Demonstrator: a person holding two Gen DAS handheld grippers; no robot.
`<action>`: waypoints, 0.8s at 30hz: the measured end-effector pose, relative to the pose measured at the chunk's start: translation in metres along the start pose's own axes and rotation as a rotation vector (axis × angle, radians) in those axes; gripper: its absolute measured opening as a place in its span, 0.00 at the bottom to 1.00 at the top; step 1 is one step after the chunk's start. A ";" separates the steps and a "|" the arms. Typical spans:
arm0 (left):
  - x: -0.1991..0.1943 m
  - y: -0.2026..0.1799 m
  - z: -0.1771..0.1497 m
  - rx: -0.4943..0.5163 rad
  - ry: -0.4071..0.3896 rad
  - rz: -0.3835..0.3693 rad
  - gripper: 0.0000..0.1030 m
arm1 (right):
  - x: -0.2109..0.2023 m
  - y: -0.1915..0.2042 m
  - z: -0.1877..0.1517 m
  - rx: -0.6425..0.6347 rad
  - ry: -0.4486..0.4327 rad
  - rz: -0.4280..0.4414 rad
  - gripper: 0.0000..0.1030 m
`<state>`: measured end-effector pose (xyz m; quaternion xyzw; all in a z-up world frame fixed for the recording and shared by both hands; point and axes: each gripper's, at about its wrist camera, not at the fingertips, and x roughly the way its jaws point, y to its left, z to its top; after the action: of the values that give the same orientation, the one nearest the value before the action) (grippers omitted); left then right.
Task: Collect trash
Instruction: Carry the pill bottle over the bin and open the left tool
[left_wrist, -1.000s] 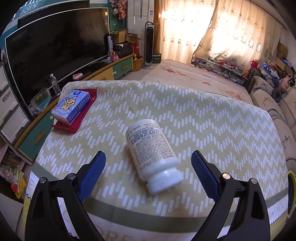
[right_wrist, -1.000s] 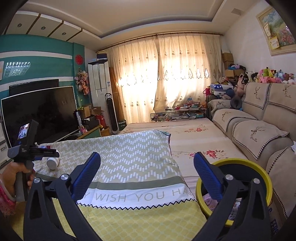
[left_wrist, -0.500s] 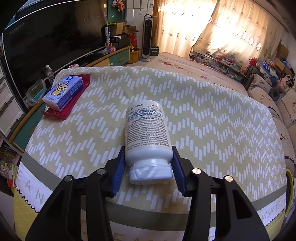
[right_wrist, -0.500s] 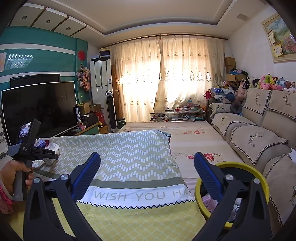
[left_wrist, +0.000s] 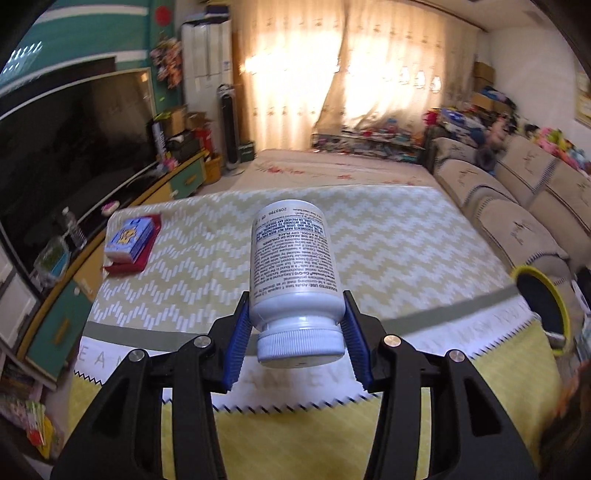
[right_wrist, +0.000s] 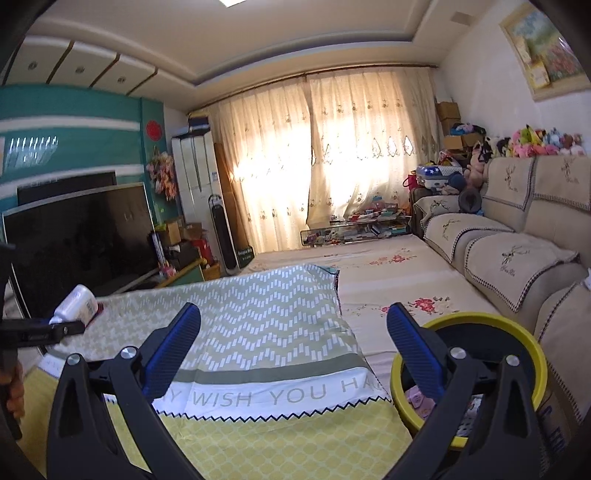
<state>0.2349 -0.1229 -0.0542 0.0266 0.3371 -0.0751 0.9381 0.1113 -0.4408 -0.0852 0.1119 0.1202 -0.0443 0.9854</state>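
The left gripper (left_wrist: 297, 338) clamps the white pill bottle (left_wrist: 293, 266) by its neck, lifted clear of the chevron cloth (left_wrist: 388, 254). The right gripper (right_wrist: 293, 350) hangs wide open with nothing in it, the yellow-rimmed bin (right_wrist: 532, 354) near right. The cloth's middle is bare; far left a tissue pack (left_wrist: 127, 236) lies on a red tray (left_wrist: 142, 258), a sofa (left_wrist: 517, 218) along the right edge

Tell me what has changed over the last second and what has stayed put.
The left gripper closed its fingers on the white bottle that lay on the zigzag cloth, and lifted it clear, cap toward the camera. The right gripper stayed open and empty by the yellow bin. The tissue pack has not moved.
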 end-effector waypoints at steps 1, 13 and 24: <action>-0.010 -0.008 0.000 0.018 -0.011 -0.019 0.46 | -0.004 -0.005 0.001 0.013 -0.009 -0.008 0.93; -0.051 -0.170 0.002 0.261 -0.011 -0.361 0.46 | -0.070 -0.089 0.019 0.030 -0.046 -0.254 0.93; 0.002 -0.358 0.004 0.450 0.166 -0.606 0.46 | -0.116 -0.162 0.012 0.108 -0.068 -0.436 0.93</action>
<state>0.1823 -0.4775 -0.0521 0.1369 0.3794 -0.4187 0.8136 -0.0172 -0.5938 -0.0796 0.1345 0.1056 -0.2665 0.9485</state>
